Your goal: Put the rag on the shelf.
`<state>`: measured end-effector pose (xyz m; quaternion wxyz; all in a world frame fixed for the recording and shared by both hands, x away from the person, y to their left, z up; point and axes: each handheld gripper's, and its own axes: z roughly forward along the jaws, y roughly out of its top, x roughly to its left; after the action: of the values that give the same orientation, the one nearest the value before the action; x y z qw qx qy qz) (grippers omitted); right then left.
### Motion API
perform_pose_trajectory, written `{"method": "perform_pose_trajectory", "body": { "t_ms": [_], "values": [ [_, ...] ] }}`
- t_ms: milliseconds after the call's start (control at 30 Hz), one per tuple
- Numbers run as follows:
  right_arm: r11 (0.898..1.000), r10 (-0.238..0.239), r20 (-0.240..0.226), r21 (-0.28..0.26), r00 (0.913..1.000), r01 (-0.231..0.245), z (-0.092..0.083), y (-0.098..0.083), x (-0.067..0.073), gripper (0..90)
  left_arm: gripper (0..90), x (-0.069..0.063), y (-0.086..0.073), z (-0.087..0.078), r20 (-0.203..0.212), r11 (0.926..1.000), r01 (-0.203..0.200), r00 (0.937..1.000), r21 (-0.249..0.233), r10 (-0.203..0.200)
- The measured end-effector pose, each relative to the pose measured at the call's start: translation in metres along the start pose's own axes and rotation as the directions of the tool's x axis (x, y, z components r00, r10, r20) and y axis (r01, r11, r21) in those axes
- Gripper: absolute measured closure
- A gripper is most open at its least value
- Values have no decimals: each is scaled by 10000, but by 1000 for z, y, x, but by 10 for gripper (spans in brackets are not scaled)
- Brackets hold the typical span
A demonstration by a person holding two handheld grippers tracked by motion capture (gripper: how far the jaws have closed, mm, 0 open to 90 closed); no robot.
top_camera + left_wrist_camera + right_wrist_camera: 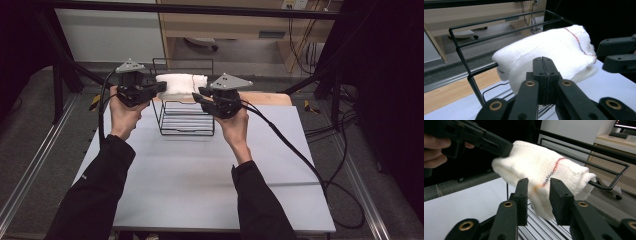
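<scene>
**Cloth being hung on rack**

The folded white woven cloth [181,86] lies over the black wire rack's [186,120] top rail. Left gripper [159,88] is pressed together, pinching the cloth's end. Right gripper [538,195] stands spread around the hanging edge, not pressing. Judged next: left release, then withdrawal.

No readable text

Nothing legible is showing on the cloth [549,52], the rack [185,120] or the table [200,170]; no labels, brands or numbers are appearing.
</scene>
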<state>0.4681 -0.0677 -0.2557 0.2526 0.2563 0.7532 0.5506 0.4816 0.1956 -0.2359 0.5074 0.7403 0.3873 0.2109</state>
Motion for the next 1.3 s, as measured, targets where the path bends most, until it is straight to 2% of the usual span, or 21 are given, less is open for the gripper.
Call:
{"method": "perform_pose_trajectory", "body": {
  "t_ms": [67,133,200,333,533,633,833,933,1033,1133,1200,1300],
  "values": [
    [10000,2,-27,-98,10000,-2,-2,1,0,677,893,-1,-3,2,-24,10000,-66,10000,39,66],
    [9999,137,-131,-96,9998,-138,-3,2,0,730,893,-3,-7,4,-65,9998,-154,9999,103,154],
    [9992,368,-157,138,9992,-365,0,1,-2,791,893,-4,-10,6,-59,9997,-198,9998,138,199],
    [9967,509,-8,631,9987,-508,8,-5,-3,866,892,-4,-18,9,-83,9995,-299,9995,136,300],
    [9932,707,341,907,9969,-735,20,-13,-7,878,876,-1,-28,18,-164,9996,-169,9997,220,173],
    [9916,792,524,978,9955,-841,26,-15,-10,876,876,1,-31,23,-210,9999,22,9998,154,-18],
    [9918,966,444,797,9943,-999,27,-18,-12,867,874,3,-31,23,-195,9999,29,9998,115,-26],
    [9921,1035,350,676,9940,-1057,21,-18,-13,843,870,2,-32,17,-113,9999,-81,9999,78,82],
    [9920,1150,88,520,9933,-1153,11,-17,-14,782,845,0,-34,10,-63,9998,-196,9998,57,196],
    [9926,1116,-29,484,9938,-1113,-1,-17,-14,707,778,0,-38,3,27,9996,-252,9997,132,252],
    [9895,1348,-236,550,9906,-1334,-9,-18,-15,648,727,0,-43,0,101,9991,-320,9994,267,318],
    [9873,1445,-274,699,9891,-1423,-20,-22,-17,559,631,0,-53,-5,105,9976,-512,9987,461,508]
  ]
}}
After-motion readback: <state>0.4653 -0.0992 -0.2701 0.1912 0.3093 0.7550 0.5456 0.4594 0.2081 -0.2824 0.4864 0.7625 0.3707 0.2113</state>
